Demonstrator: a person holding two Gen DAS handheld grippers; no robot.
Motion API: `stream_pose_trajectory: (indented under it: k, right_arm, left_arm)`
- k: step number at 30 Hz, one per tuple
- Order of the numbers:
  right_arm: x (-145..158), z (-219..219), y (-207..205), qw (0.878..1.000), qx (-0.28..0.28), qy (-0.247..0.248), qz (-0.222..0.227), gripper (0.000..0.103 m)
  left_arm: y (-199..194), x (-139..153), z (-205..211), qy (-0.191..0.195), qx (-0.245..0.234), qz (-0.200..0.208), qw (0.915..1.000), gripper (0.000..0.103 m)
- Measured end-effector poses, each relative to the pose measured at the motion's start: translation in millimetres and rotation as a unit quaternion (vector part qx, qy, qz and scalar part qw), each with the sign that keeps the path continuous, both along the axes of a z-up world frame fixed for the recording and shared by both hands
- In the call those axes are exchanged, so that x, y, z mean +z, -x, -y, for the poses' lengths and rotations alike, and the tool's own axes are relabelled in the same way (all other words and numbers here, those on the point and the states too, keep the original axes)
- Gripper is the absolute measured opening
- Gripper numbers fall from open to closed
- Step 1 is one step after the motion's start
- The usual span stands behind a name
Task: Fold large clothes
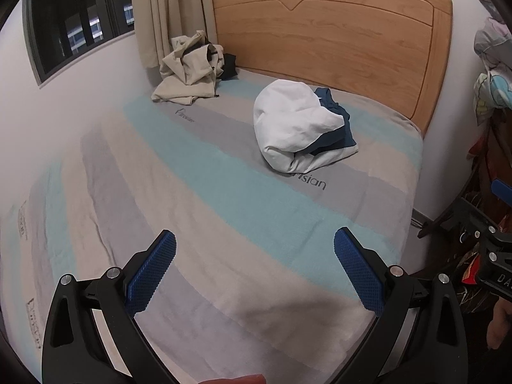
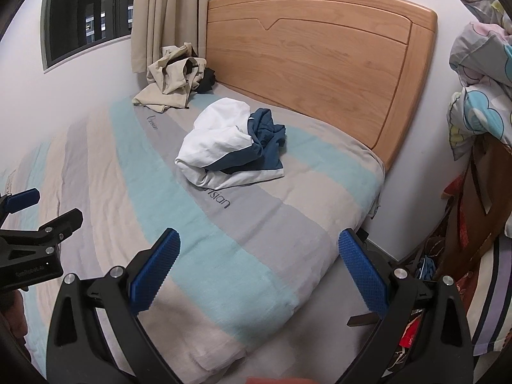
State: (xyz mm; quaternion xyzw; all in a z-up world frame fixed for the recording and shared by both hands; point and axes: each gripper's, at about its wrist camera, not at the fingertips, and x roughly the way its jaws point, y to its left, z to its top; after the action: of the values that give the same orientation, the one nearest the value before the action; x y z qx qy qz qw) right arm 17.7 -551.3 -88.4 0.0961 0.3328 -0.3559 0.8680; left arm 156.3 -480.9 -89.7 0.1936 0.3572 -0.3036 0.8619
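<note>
My left gripper point(image 1: 255, 244) hangs nearest, its two blue ribbed pads spread wide with nothing between them, above the near part of the striped bedsheet in bands of teal, grey and beige point(image 1: 224, 192); my right gripper point(image 2: 259, 244) hangs the same way — jaws wide, empty — over the sheet's near corner, where the mattress edge drops away; the sheet carries dark printed lettering point(image 1: 312, 183) on one grey band. The crumpled white and dark-blue garment point(image 1: 297, 131) lies in a loose heap toward the head of the bed, well apart from both grippers, its white cloth bunched over the blue, its lower edge just beside the lettering; from the right wrist the blue part point(image 2: 265, 140) shows bunched on the headboard side of the heap. Farther off, in the corner where the wall meets the light wooden headboard point(image 1: 336, 38), sits a rumpled beige garment point(image 1: 188, 70) with a small dark cloth point(image 1: 228, 68) touching it — both below the hanging beige curtain point(image 1: 166, 9); a dark window point(image 1: 73, 16) is set in the white wall to the left; patterned bedding point(image 2: 480, 73) is piled at the right edge beside the bed.
</note>
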Motion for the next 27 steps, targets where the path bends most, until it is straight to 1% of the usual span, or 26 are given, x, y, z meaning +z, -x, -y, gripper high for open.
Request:
stream_pose_trajectory:
  k: [19,27]
  right_arm:
    - [2.0,0.1,-0.8,1.000,0.007,0.002,-0.001,0.095]
    - [2.6,0.0,-1.4,1.000,0.008,0.004,-0.003,0.095]
  left_arm:
    - [-1.2,4.7,-1.7,0.005,-0.003,-0.006,1.0000,0.097]
    - [-2.3,5.5,-3.8,0.010,-0.002,-0.016,0.9998,0.097]
